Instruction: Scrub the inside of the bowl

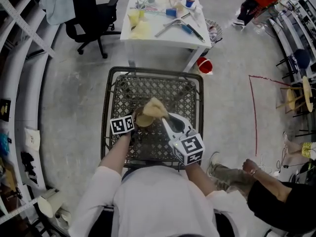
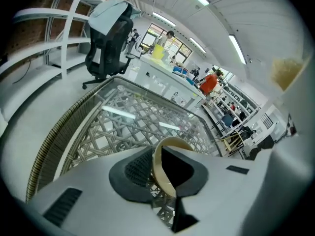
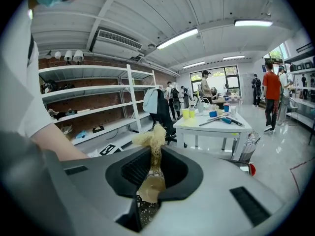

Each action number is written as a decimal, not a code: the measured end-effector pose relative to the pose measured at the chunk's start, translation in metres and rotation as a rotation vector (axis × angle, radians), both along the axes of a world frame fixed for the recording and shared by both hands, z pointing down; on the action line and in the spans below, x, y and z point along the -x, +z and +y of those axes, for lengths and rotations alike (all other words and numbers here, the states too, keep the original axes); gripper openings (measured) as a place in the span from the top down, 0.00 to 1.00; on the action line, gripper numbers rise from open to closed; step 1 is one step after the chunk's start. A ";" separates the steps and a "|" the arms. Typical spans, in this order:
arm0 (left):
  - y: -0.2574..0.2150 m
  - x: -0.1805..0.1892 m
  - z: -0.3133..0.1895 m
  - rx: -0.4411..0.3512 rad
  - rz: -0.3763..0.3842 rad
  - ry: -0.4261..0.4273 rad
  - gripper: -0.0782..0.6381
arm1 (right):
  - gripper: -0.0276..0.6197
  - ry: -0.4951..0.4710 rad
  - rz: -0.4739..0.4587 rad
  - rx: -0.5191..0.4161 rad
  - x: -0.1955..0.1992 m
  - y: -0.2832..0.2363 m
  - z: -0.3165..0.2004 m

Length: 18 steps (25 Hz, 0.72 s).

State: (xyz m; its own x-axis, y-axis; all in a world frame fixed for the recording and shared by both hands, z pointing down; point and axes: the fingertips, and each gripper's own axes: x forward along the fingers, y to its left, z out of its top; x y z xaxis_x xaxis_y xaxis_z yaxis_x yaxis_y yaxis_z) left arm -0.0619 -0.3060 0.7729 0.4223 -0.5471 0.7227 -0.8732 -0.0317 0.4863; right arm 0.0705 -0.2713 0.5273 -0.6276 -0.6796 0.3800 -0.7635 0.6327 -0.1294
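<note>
A person in a white top is working over a dark woven-lattice table with a glass top point(image 1: 111, 107), holding a small round tan bowl point(image 1: 142, 119) near its middle. The left gripper point(image 1: 134, 121) is clamping its jaws shut on the bowl's rim, one jaw inside and one outside. The right gripper point(image 1: 165, 117) is pinching a pale yellow fibrous scrubbing pad point(image 1: 155, 107) tight between its jaws, the pad's lower end meeting the bowl's open mouth. A white work table point(image 1: 165, 36) is standing just beyond.
</note>
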 end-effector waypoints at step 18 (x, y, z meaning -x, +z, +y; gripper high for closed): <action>-0.154 0.016 -0.014 -0.456 0.018 0.057 0.83 | 0.85 0.046 -0.011 -0.076 0.012 -0.031 0.027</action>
